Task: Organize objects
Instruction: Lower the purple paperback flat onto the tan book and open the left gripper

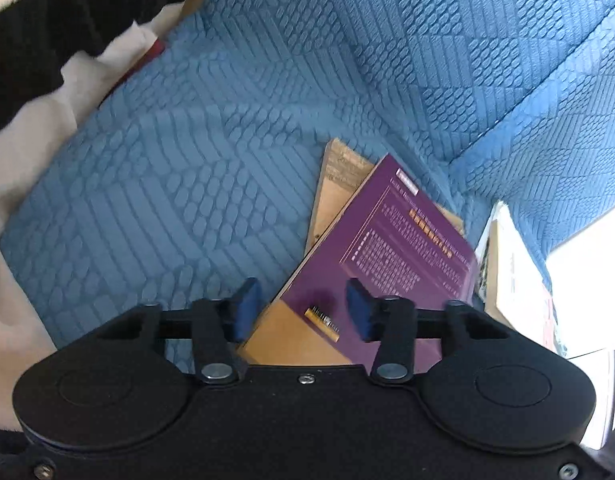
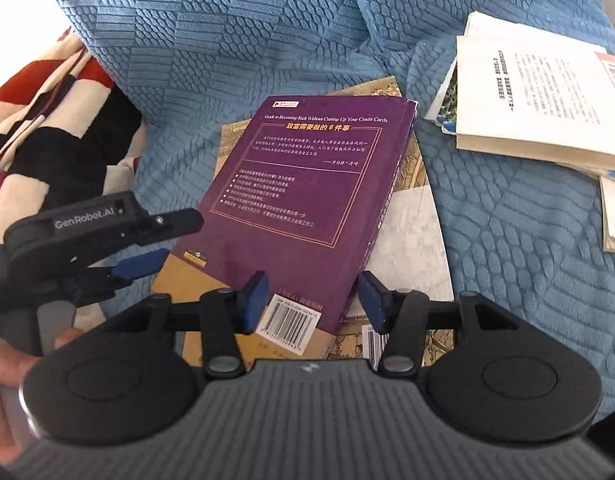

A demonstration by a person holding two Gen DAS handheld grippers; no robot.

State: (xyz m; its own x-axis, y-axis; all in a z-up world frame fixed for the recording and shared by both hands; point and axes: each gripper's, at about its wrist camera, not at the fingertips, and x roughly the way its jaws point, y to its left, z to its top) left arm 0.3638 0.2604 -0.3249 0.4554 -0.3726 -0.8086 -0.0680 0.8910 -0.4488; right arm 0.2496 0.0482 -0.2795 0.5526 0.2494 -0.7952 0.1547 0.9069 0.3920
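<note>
A purple book (image 1: pixel 387 248) (image 2: pixel 299 184) lies back cover up on a larger tan book (image 1: pixel 335 196) (image 2: pixel 411 236), both on the blue quilted cover (image 1: pixel 187 160). A small gold battery (image 1: pixel 322 322) (image 2: pixel 195 258) rests on the purple book's near-left corner. My left gripper (image 1: pixel 303 312) hovers over that corner, its jaws apart on either side of the battery without touching it. In the right wrist view its blue finger (image 2: pixel 141 263) reaches in from the left. My right gripper (image 2: pixel 313 300) stands open above the purple book's barcode end, its pads apart from the book.
A stack of pale books (image 2: pixel 527 100) (image 1: pixel 511 276) lies to the right on the cover. A red, black and white striped blanket (image 2: pixel 47 112) is bunched at the left. A person's hand (image 2: pixel 3 364) holds the left gripper's handle.
</note>
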